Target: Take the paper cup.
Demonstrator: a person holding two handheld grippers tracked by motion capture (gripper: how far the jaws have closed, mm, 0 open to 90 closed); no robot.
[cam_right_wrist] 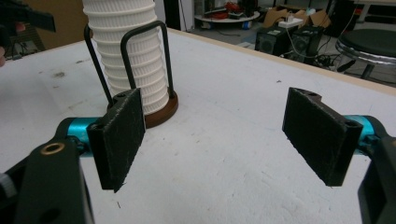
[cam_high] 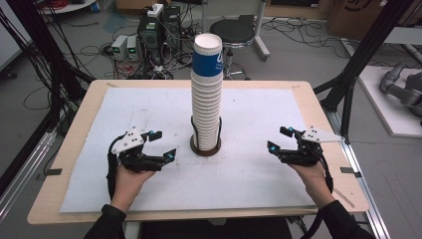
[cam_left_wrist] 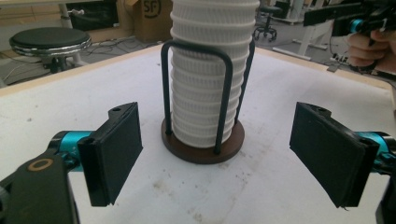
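Nothing is in hand yet. The cup stack (cam_high: 207,94) stands untouched in its holder (cam_high: 205,147) near the middle of the white mat (cam_high: 124,109), a tall column of ribbed white cups with a blue-banded one on top. The holder's dark wire hoops rise around the lowest cups from a round brown base.

The left gripper (cam_high: 163,145) hovers just left of the holder, jaws apart and empty; in the left gripper view the stack (cam_left_wrist: 205,93) sits framed between the two pads (cam_left_wrist: 116,151), well short of them. The right gripper (cam_high: 279,139) hangs farther off on the other side, jaws likewise apart with nothing between them, and its own view shows the stack (cam_right_wrist: 133,60) off to the left beyond the near pad.

So the work looks to be at its start: all cups appear nested, though the count cannot be read from here. Reaching in, gripping a cup and lifting it off the top all remain.
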